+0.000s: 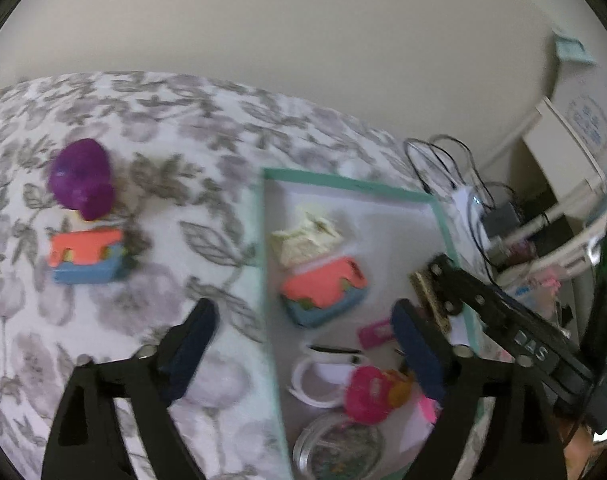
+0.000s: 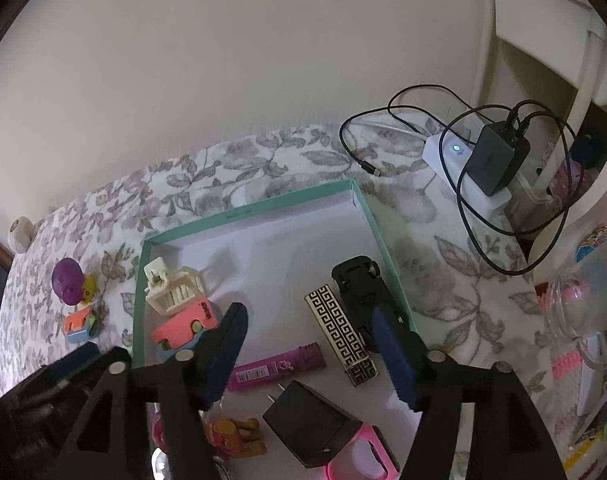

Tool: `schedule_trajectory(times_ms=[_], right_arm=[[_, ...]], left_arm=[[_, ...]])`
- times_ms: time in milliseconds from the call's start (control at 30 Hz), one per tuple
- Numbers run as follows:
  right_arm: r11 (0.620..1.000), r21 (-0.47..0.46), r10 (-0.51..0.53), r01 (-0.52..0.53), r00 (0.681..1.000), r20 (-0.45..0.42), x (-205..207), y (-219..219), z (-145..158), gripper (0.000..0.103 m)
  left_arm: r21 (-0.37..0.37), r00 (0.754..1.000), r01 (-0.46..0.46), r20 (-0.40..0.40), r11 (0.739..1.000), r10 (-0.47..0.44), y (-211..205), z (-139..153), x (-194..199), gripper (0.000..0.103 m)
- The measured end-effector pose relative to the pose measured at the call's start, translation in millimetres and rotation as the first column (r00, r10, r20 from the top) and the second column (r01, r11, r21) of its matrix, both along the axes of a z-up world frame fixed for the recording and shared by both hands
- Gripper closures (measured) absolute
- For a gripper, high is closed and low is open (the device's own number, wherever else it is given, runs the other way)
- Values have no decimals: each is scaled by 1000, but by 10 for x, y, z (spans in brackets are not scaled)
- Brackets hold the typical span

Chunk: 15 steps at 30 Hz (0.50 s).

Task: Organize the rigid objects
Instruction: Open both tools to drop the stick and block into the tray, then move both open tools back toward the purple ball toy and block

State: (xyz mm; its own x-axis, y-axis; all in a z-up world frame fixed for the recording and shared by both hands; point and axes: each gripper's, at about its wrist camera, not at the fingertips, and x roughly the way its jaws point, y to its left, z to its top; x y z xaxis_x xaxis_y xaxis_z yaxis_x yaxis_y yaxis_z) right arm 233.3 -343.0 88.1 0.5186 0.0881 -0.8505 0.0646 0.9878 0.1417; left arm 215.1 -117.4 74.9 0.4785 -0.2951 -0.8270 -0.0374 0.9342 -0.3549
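Note:
A teal-rimmed box [image 2: 259,209] lies on the floral cloth and holds a pink-and-blue toy car [image 2: 183,330], a cream hair clip [image 2: 173,286], a black toy car [image 2: 357,284], a gold-patterned bar [image 2: 341,336], a magenta tube [image 2: 277,366] and a black charger plug [image 2: 311,420]. Outside it to the left sit a purple toy [image 1: 81,178] and a second pink-and-blue toy car [image 1: 87,256]. My left gripper [image 1: 303,356] is open and empty over the box's left rim [image 1: 268,280]. My right gripper [image 2: 309,354] is open and empty above the tube and bar.
A white power strip [image 2: 463,172] with a black adapter [image 2: 497,160] and looped cables lies at the back right. A clear plastic bottle [image 2: 583,288] and colourful clutter sit at the right edge. A wall stands behind the table. White furniture stands at the far right.

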Motion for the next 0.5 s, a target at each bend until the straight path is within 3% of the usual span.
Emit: schedule_trajectory(times_ms=[67, 233, 500], right_arm=[[1000, 8, 10, -10, 1000, 1, 5, 25, -12, 25], [999, -3, 34, -34, 999, -2, 20, 138, -45, 22], [995, -2, 101, -101, 995, 15, 63, 462, -39, 14]], left_arm=[[-1, 999, -43, 7, 999, 43, 148, 2, 9, 9], [-5, 988, -152, 25, 988, 152, 543, 25, 20, 3], [-3, 942, -335, 27, 942, 335, 1263, 18, -19, 0]])
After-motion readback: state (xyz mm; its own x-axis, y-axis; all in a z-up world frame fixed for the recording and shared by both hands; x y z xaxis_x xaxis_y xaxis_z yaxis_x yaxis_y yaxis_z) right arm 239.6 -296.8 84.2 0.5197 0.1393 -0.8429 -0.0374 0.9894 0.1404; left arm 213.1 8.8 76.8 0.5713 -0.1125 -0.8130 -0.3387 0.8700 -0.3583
